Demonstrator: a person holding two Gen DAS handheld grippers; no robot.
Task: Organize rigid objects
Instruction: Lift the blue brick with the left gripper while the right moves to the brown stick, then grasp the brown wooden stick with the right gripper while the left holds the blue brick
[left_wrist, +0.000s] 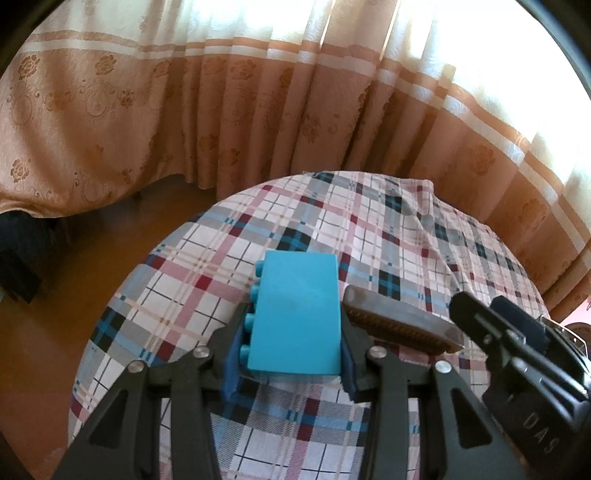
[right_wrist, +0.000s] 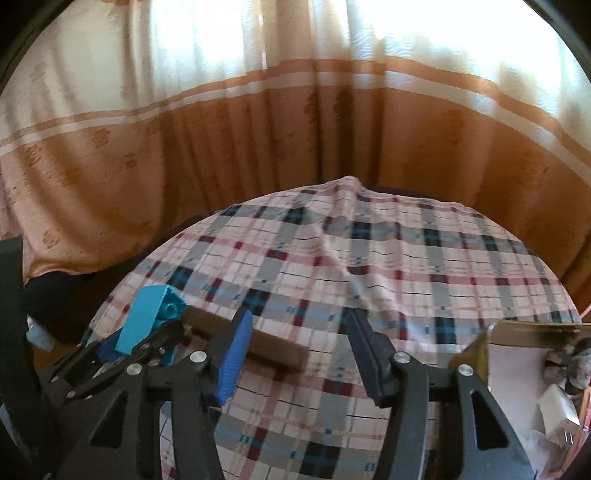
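Blue plastic, a studded brick (left_wrist: 295, 314) sits pinched in the left gripper (left_wrist: 290, 354) above the plaid cloth (left_wrist: 369, 229), a brown comb (left_wrist: 402, 325) just beside the brick, while the right gripper (right_wrist: 301, 354) stands spread over the cloth, holding nothing.

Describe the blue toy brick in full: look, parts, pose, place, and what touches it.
The blue toy brick is a large turquoise block that looks like smooth plastic, with one broad plain face turned toward the left wrist camera and a row of round studs along its left side. It is clamped between the blue pads of the left hand-held gripper, lifted above the plaid cloth and tilted. A brown flat bar lies just to its right, seemingly against its edge. From the right wrist view the brick leans steeply.
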